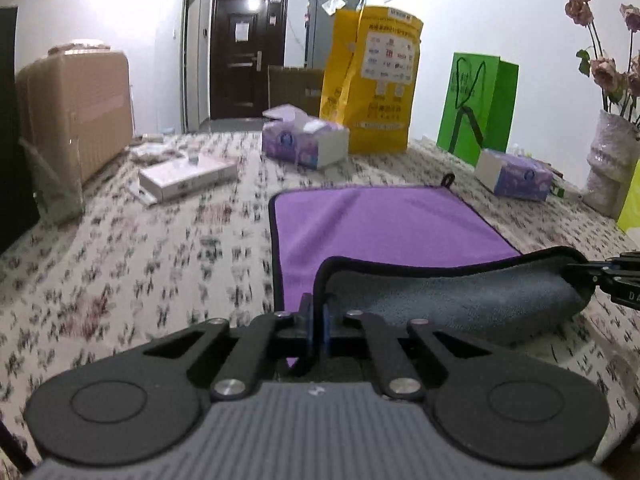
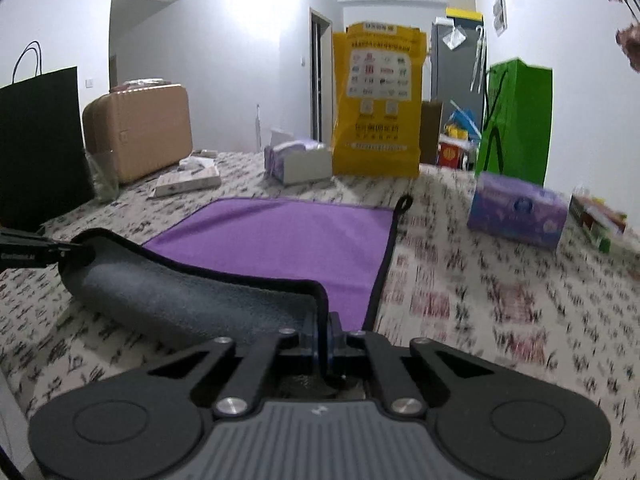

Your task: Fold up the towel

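A purple towel (image 1: 380,224) with a black hem and a grey underside lies on the patterned tablecloth; it also shows in the right wrist view (image 2: 280,236). Its near edge is lifted and curled forward, grey side (image 1: 460,300) up. My left gripper (image 1: 319,320) is shut on the towel's near left corner. My right gripper (image 2: 323,340) is shut on the near right corner. Each gripper shows at the edge of the other's view, the right one in the left wrist view (image 1: 592,274) and the left one in the right wrist view (image 2: 70,248).
Tissue boxes (image 1: 304,138) (image 1: 516,174), a flat white box (image 1: 188,174), a yellow bag (image 1: 372,80), a green bag (image 1: 476,104) and a vase of dried flowers (image 1: 608,160) stand behind and beside the towel. A tan suitcase (image 1: 76,108) and a black bag (image 2: 40,144) are at the left.
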